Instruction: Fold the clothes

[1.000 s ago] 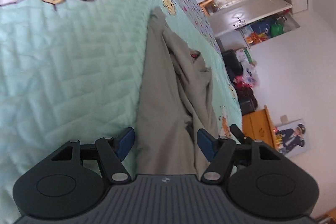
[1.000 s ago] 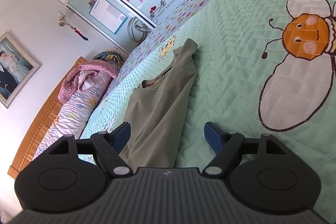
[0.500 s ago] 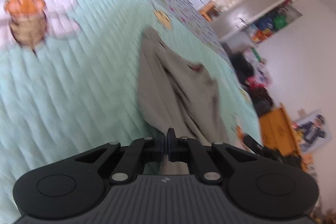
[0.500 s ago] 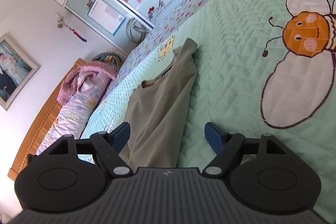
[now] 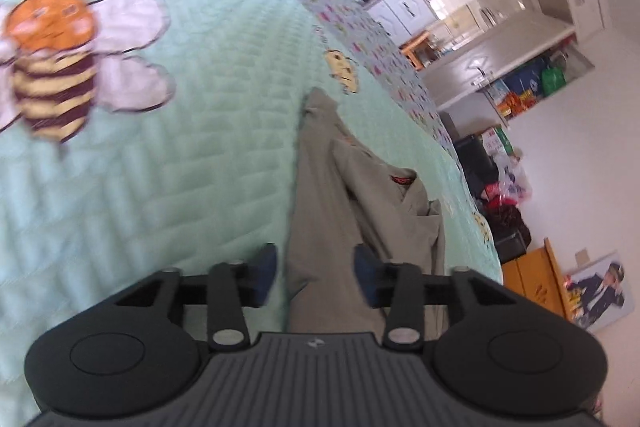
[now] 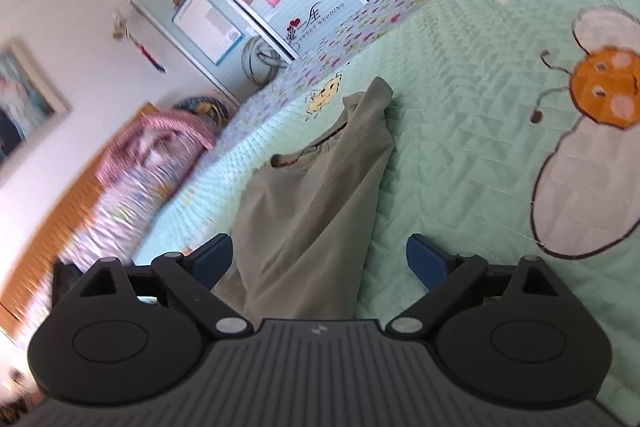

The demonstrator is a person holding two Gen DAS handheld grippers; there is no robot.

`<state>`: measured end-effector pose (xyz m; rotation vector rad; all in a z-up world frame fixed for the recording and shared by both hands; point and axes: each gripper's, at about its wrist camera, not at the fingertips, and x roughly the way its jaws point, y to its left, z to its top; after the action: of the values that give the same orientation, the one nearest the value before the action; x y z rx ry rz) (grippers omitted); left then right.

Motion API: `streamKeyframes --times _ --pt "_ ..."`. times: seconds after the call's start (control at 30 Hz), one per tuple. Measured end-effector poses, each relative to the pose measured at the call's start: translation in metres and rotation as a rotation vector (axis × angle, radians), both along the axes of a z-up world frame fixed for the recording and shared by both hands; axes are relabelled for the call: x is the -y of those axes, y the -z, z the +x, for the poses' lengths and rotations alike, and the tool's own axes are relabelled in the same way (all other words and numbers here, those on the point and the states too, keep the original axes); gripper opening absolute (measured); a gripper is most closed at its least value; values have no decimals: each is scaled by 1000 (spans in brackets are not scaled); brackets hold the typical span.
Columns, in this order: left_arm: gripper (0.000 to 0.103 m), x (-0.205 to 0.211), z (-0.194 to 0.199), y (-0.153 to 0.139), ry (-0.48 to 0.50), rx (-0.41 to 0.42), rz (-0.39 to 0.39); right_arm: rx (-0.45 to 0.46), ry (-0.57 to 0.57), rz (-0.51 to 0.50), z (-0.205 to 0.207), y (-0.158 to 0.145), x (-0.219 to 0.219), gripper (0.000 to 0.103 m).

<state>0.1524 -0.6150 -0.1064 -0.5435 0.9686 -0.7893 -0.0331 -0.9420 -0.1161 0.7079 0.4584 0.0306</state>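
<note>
olive shirt (image 5: 340, 211) laid lengthwise near bedspread (image 5: 192, 163) floral edge | left gripper (image 5: 316, 269) jaws just reopened, nothing pinched | right gripper (image 6: 320, 257) spread wide, empty | hem corners to be pinched evenly

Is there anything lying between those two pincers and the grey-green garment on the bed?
Nothing visible. The garment lies on the green bedspread directly ahead of both. The left gripper has just been opening, with cloth between its jaws. The right gripper stands open too, straddling the near end.
</note>
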Motion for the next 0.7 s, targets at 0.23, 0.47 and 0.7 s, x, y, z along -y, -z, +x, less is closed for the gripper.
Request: streamKeyframes --times 0.23,0.47,0.7 --pt "53 25 4 -25 -54 163 119 -92 72 -184 4 -4 -14 43" --pt "55 79 22 -47 117 409 260 -140 83 -333 8 -3 -25 26" --pt "56 105 45 -41 237 442 222 -106 80 -215 4 2 -9 26"
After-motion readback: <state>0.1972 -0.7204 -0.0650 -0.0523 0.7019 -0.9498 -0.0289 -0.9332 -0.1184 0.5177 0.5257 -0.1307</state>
